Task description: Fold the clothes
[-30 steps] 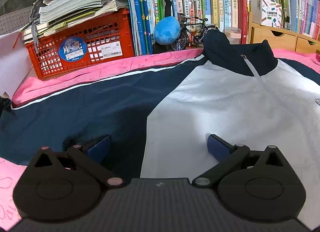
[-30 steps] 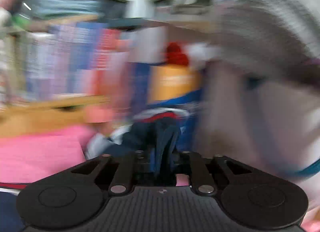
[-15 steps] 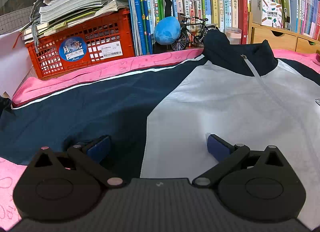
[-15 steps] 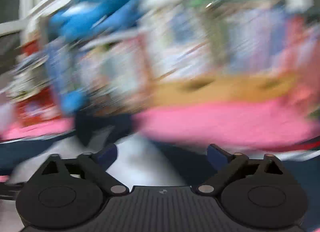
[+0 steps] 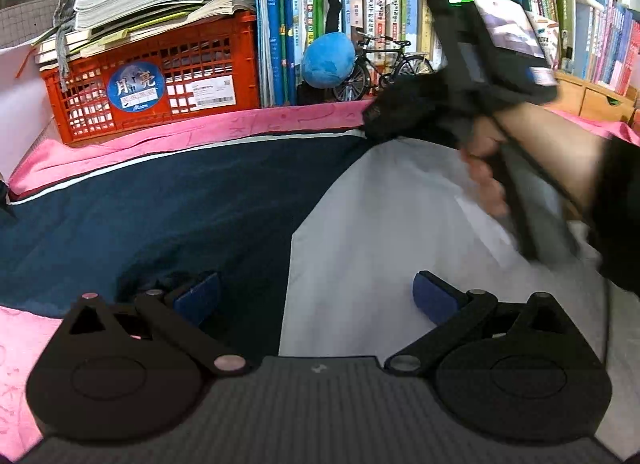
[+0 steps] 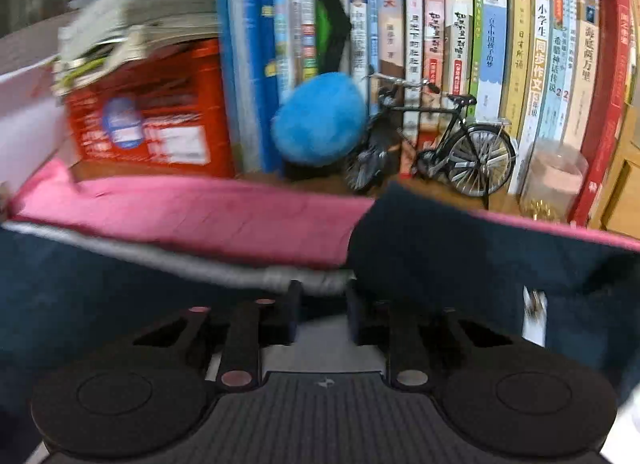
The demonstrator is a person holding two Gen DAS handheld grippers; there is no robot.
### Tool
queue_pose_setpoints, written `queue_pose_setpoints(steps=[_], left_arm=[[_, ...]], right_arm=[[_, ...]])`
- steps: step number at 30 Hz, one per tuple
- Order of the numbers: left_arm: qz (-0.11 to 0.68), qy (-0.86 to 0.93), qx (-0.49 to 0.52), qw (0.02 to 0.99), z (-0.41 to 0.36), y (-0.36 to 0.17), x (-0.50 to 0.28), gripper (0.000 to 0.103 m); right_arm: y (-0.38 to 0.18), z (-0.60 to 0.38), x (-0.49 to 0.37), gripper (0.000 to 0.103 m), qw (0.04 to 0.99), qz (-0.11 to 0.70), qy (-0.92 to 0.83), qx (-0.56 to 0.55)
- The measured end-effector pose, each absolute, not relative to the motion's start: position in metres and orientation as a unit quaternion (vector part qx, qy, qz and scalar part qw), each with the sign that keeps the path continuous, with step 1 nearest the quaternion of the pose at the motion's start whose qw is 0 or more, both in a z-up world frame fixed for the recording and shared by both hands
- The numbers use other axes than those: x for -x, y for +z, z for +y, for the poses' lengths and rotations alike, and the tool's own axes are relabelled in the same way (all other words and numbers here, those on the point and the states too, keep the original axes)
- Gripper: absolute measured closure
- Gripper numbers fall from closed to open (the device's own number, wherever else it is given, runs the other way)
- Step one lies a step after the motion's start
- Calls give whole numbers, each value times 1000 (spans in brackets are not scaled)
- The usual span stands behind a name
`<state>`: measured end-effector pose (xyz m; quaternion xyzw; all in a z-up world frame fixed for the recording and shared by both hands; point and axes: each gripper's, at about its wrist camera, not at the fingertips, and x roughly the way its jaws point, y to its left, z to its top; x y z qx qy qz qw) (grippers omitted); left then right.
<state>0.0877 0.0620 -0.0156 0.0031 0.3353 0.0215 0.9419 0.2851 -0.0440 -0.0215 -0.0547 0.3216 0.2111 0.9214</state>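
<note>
1. Closing my right gripper (image 6: 320,304) near the collar of the jacket (image 5: 200,199), I have its jaws narrowing toward each other with a pale strip of the shoulder seam between them; whether the pads already press the cloth I cannot tell through the blur.
2. My left gripper (image 5: 316,296) hangs released, jaws wide, over the seam where the navy sleeve meets the white chest panel, with cloth below the pads but none caught between them.
3. The jacket lies spread flat, front up, on the pink cloth (image 5: 280,119) covering the table, collar at 12 o'clock toward the books (image 6: 496,47), one navy sleeve stretched out to 9 o'clock.
4. I judge the fabric light, thin and limp: it will sag and slide, and a shallow pinch may lift only the top layer.
5. Best holds look to be the shoulder seam beside the collar and the hem or side edge at 6 o'clock, where doubled stitching gives the pads something firmer.
6. At 12 o'clock beyond the collar stand a model bicycle (image 6: 448,143), a blue plush ball (image 6: 320,119) and a clear cup (image 6: 556,179), near enough that a swinging sleeve could knock them.
7. At 10 o'clock a red crate (image 5: 160,83) carries stacked papers.
</note>
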Motion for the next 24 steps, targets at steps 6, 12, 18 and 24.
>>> queue_pose_setpoints(steps=[6,12,18,24], left_arm=[[339,20,4,940,63,-15,-90,0],[340,20,4,940,63,-15,-90,0],[342,23,1,939,61,-14,-90,0],[345,25,-2,938,60,-14,-91,0]], right_arm=[[-16,-40,-302,79,919,332,211,37],[23,-88,-240,48,914,321,246,24],[12,-161,-217,52,909,379,164,55],[-11,-213,-284,30,934,351,63,17]])
